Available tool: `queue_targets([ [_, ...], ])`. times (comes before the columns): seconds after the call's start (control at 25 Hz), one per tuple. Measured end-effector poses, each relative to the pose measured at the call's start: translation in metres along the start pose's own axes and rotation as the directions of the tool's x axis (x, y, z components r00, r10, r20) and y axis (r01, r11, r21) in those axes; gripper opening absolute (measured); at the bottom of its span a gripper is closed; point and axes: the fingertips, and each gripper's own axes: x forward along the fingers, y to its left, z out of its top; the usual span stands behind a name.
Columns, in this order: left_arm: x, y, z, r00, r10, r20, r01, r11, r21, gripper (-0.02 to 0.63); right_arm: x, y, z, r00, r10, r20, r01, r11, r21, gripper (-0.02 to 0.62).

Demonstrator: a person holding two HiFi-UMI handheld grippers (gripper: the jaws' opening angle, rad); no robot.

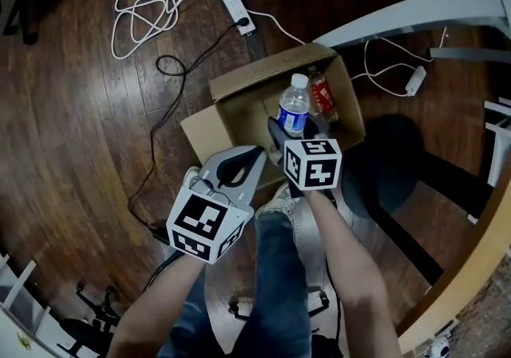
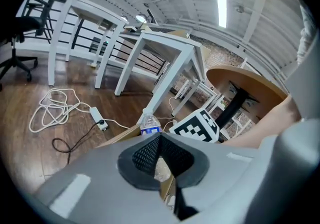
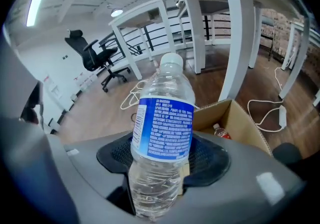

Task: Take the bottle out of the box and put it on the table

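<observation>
Nearest you, your left gripper [image 1: 254,158] had its jaws clenched together on nothing, and it hung just left of your jeans leg [image 1: 279,284]. Just beside it, your right gripper [image 1: 283,131] had its jaws grasping the clear water bottle [image 3: 162,118] low on its body, under the blue label. The bottle stood upright with its white cap on. It was over the open cardboard box [image 1: 231,113] on the floor. You could not tell from these views whether its base had cleared the rim.

Inside the box, toward the far right corner, a second bottle with a red label [image 1: 322,97] lay tilted against the wall. To the right of the box a dark round stool base [image 1: 383,165] sat on the wooden floor [image 1: 72,125], and the curved edge of a round wooden worktop [image 1: 471,268] showed at your right side.

Beyond the box a black cable [image 1: 172,69] ran to a white power strip [image 1: 237,9]. A loose coil of white cord [image 1: 144,13] lay left of that strip, well apart from the box. Farthest off, white desk legs [image 1: 415,17] crossed the upper right
</observation>
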Motion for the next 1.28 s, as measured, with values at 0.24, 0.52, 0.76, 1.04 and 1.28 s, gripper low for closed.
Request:
queue_targets([
  [0.24,-0.045,-0.016,0.048,0.998,0.038,0.046,-0.038,0.999,0.010,-0.003,-0.079,0.050,0.048,0.992,0.038,0.119,-0.036,0.999,-0.021,0.287],
  [0.52,-0.105,-0.079,0.110,0.996,0.031,0.082,-0.034,0.999,0.035,-0.003,-0.193,0.094,0.102,0.970,0.027,0.240,-0.032,0.999,0.014,0.287],
  [0.76,-0.138,-0.115,0.172,0.988,0.016,0.152,-0.034,0.992,0.118,-0.003,-0.273,0.112,0.156,0.934,0.011,0.358,-0.012,1.000,0.000,0.287],
  [1.04,-0.186,-0.171,0.228,0.968,-0.053,0.246,0.005,0.981,0.193,-0.003,-0.383,0.128,0.201,0.857,-0.056,0.512,0.075,0.997,-0.016,0.287],
  [1.28,-0.209,-0.232,0.264,0.939,-0.197,0.281,0.112,0.950,0.292,-0.003,-0.476,0.124,0.228,0.746,-0.165,0.645,0.193,0.981,0.028,0.288],
])
